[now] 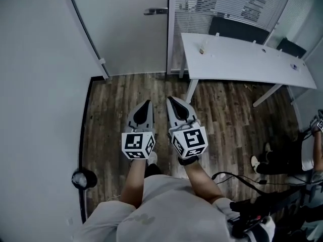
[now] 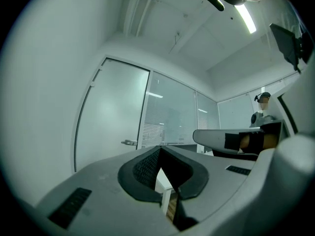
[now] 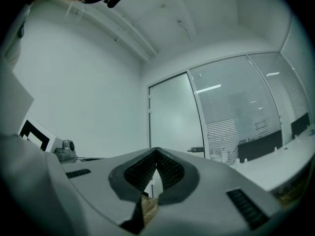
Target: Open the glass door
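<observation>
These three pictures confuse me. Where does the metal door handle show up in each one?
Head view: door handle near the top edge, just left of centre.
Left gripper view: door handle left of centre, below mid-height, small.
Right gripper view: door handle right of centre, below mid-height.
Shared landmark: window blinds, right of the handle in every view.

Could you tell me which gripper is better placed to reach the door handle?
Left, narrowly. Both grippers are shut, empty and short of the door. In the head view the left gripper lines up with the handle; the right gripper sits nearer the table.
</observation>
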### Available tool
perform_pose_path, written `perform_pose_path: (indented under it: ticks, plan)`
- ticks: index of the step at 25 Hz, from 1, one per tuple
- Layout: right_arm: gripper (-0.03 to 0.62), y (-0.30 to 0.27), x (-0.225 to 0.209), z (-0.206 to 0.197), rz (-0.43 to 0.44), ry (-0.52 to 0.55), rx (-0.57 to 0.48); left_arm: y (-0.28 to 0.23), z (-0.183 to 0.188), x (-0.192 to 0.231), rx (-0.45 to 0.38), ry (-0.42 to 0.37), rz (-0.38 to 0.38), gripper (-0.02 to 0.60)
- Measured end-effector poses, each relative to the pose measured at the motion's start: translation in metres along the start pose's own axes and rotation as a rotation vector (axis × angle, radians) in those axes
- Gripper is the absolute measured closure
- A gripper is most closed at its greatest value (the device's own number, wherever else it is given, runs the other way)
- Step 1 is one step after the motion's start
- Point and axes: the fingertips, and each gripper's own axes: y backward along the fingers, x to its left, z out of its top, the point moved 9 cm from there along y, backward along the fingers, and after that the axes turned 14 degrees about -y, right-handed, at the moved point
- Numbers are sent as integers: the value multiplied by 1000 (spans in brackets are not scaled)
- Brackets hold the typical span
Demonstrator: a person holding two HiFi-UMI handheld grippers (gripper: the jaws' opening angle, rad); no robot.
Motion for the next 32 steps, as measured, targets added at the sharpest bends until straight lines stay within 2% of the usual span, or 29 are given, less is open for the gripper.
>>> perform_pose_path:
  ticks: [4, 9, 15, 18, 26, 32]
  plan:
    - [592, -66, -5, 13, -20, 17, -17, -51, 8, 55, -33, -5, -19, 580]
    - [592, -138, 4, 6, -8, 38, -22, -88, -1, 118, -65, -5, -23, 580]
    - [592, -214, 0, 3, -9, 38, -8, -135, -16, 179, -58, 24, -15, 580]
    - [592, -239, -10, -2, -20, 36, 21, -160, -27, 196, -41, 48, -25, 580]
    - [592, -314, -84, -10, -35, 16, 18, -250, -59, 208, -33, 39, -65, 580]
    - [592, -398, -153, 31, 7, 30, -39, -358, -37, 233, -73, -2, -50, 580]
